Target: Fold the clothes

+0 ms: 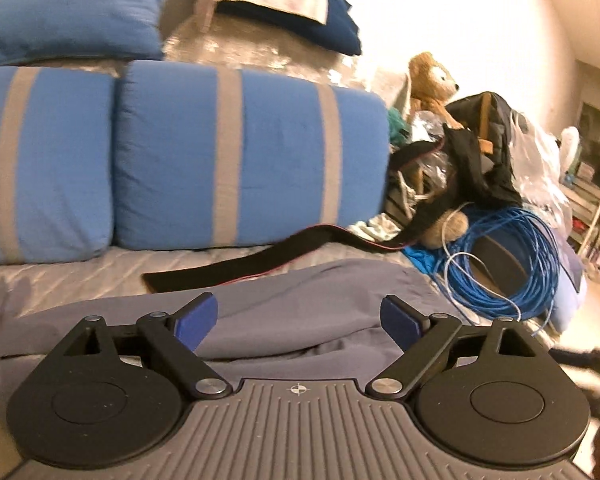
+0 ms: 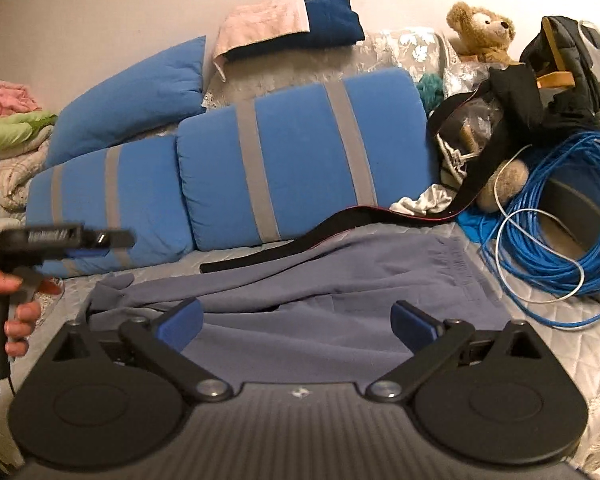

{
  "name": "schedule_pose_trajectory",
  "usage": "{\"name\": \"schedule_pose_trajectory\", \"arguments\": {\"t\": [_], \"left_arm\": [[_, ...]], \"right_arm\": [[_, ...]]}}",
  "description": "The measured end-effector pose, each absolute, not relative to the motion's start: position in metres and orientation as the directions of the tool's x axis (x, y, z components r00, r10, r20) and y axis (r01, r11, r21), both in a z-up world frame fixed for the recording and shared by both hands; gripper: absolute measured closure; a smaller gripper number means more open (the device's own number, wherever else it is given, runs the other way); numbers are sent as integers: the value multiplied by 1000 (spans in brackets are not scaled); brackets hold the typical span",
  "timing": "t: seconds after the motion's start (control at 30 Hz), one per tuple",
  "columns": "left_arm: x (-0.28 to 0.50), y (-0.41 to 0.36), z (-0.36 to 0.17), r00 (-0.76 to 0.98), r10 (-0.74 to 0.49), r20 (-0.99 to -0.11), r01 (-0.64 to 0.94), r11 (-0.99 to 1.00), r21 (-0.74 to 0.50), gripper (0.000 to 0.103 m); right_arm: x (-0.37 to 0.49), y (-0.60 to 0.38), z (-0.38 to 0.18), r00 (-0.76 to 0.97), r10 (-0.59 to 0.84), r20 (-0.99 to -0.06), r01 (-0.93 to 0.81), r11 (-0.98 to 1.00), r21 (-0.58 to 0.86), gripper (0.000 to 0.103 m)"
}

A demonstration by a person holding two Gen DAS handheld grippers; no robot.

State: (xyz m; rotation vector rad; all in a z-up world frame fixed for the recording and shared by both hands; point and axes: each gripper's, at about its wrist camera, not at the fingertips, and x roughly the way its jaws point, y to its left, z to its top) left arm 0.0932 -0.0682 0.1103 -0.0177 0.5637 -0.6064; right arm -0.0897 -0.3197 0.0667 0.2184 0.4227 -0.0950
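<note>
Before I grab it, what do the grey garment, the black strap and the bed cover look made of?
Grey garment: soft matte knit, probably fleece or jersey; it drapes in rounded folds without shine.
Black strap: flat woven band with a thin red edge, possibly webbing or elastic.
Bed cover: quilted fabric with a slight satin sheen and stitched diamonds.

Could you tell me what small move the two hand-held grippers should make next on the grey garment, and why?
Probably lower both onto the grey garment and pinch an edge each. The left hand-held gripper and right hand-held gripper are both open and hold nothing, while the garment lies rumpled and unfolded on the quilted bed.
</note>
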Motion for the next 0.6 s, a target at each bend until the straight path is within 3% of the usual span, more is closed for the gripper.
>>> {"name": "schedule_pose_trajectory", "arguments": {"t": [0.23, 0.4, 0.6], "left_arm": [[99, -11, 69, 703, -489, -517, 478, 863, -165, 14], [94, 4, 43, 704, -463, -539, 481, 869, -119, 13], [86, 9, 40, 729, -423, -538, 490, 872, -22, 13]], "right_arm": [[-109, -319, 75, 908, -115, -403, 148, 988, 52, 0], [-114, -332, 54, 868, -229, -441, 160, 969, -187, 0], [-107, -359, 25, 788, -317, -528, 180, 939, -295, 0]]}}
